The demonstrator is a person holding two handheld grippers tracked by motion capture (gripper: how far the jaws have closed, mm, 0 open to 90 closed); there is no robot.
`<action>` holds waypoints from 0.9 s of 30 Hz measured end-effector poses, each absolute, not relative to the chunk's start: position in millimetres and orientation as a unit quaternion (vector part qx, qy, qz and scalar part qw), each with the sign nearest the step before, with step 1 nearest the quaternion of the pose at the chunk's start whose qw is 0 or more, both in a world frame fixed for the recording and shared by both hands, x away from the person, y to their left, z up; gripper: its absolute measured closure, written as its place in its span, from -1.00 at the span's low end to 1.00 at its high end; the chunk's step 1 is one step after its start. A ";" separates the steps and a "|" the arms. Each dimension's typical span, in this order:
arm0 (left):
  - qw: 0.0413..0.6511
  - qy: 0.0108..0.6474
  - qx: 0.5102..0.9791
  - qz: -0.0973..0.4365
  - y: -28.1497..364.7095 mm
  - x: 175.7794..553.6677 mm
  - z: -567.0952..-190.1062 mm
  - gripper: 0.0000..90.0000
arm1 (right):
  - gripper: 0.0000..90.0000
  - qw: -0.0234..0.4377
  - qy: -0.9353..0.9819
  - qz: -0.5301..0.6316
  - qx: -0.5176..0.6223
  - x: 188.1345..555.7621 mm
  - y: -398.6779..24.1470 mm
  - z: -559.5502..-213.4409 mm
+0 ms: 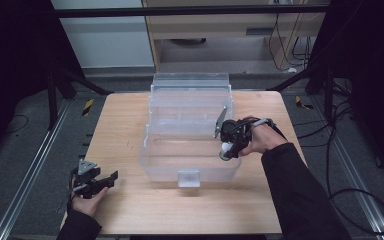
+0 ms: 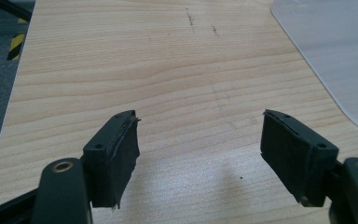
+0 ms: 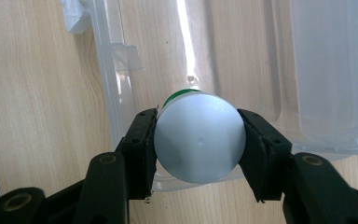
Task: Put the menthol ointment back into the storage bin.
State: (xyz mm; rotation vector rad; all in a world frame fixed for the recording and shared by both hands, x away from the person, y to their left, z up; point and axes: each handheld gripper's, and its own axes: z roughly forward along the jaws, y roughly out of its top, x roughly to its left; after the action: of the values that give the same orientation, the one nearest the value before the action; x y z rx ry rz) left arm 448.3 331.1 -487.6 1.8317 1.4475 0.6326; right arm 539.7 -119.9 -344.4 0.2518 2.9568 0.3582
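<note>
While right claw (image 3: 196, 142) grips round white-capped container (image 3: 199, 137) with green band, jaws pressed on both sides of cap, it hangs over near right corner of clear plastic bin (image 1: 190, 172) on desk (image 1: 130, 145). Likely step: place inside. Advice: clear bin wall first, lower straight, release only near floor. Left claw (image 2: 200, 140) wide, empty, low over bare desk, well apart from bin.

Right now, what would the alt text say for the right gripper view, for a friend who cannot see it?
Two black jaws of the right gripper clamp a round silver cap with a green edge peeking out behind it, held over the rim of a clear plastic bin. Pale wooden table shows beneath.
</note>
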 end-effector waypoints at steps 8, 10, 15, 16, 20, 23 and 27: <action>0.353 0.560 0.709 0.244 331.0 448.5 -487.7 -0.40 | 0.12 0.069 0.987 0.114 0.088 541.1 -124.2 -354.5; 0.353 0.560 0.709 0.244 331.0 448.5 -487.7 -0.40 | 0.12 0.067 0.987 0.113 0.090 541.0 -125.4 -356.8; 0.353 0.560 0.709 0.244 331.4 448.6 -487.8 -0.40 | 0.12 0.062 0.988 0.112 0.091 541.8 -127.8 -363.3; 0.353 0.560 0.709 0.244 331.3 448.6 -487.8 -0.40 | 0.12 0.060 0.987 0.114 0.093 541.6 -127.9 -365.0; 0.353 0.560 0.709 0.244 331.2 448.6 -487.7 -0.40 | 0.12 0.056 0.988 0.113 0.092 541.6 -128.8 -370.0; 0.353 0.560 0.709 0.244 331.3 448.7 -487.7 -0.40 | 0.12 0.055 0.988 0.112 0.093 541.7 -129.7 -372.5; 0.352 0.560 0.709 0.244 331.4 448.8 -487.8 -0.40 | 0.12 0.052 0.988 0.108 0.093 541.8 -130.5 -374.4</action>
State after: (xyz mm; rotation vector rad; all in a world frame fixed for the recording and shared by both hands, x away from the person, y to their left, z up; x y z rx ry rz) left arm 448.8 331.4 -487.8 1.8346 1.4487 0.6312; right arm 541.8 -130.5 -374.4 0.2825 3.0067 0.3273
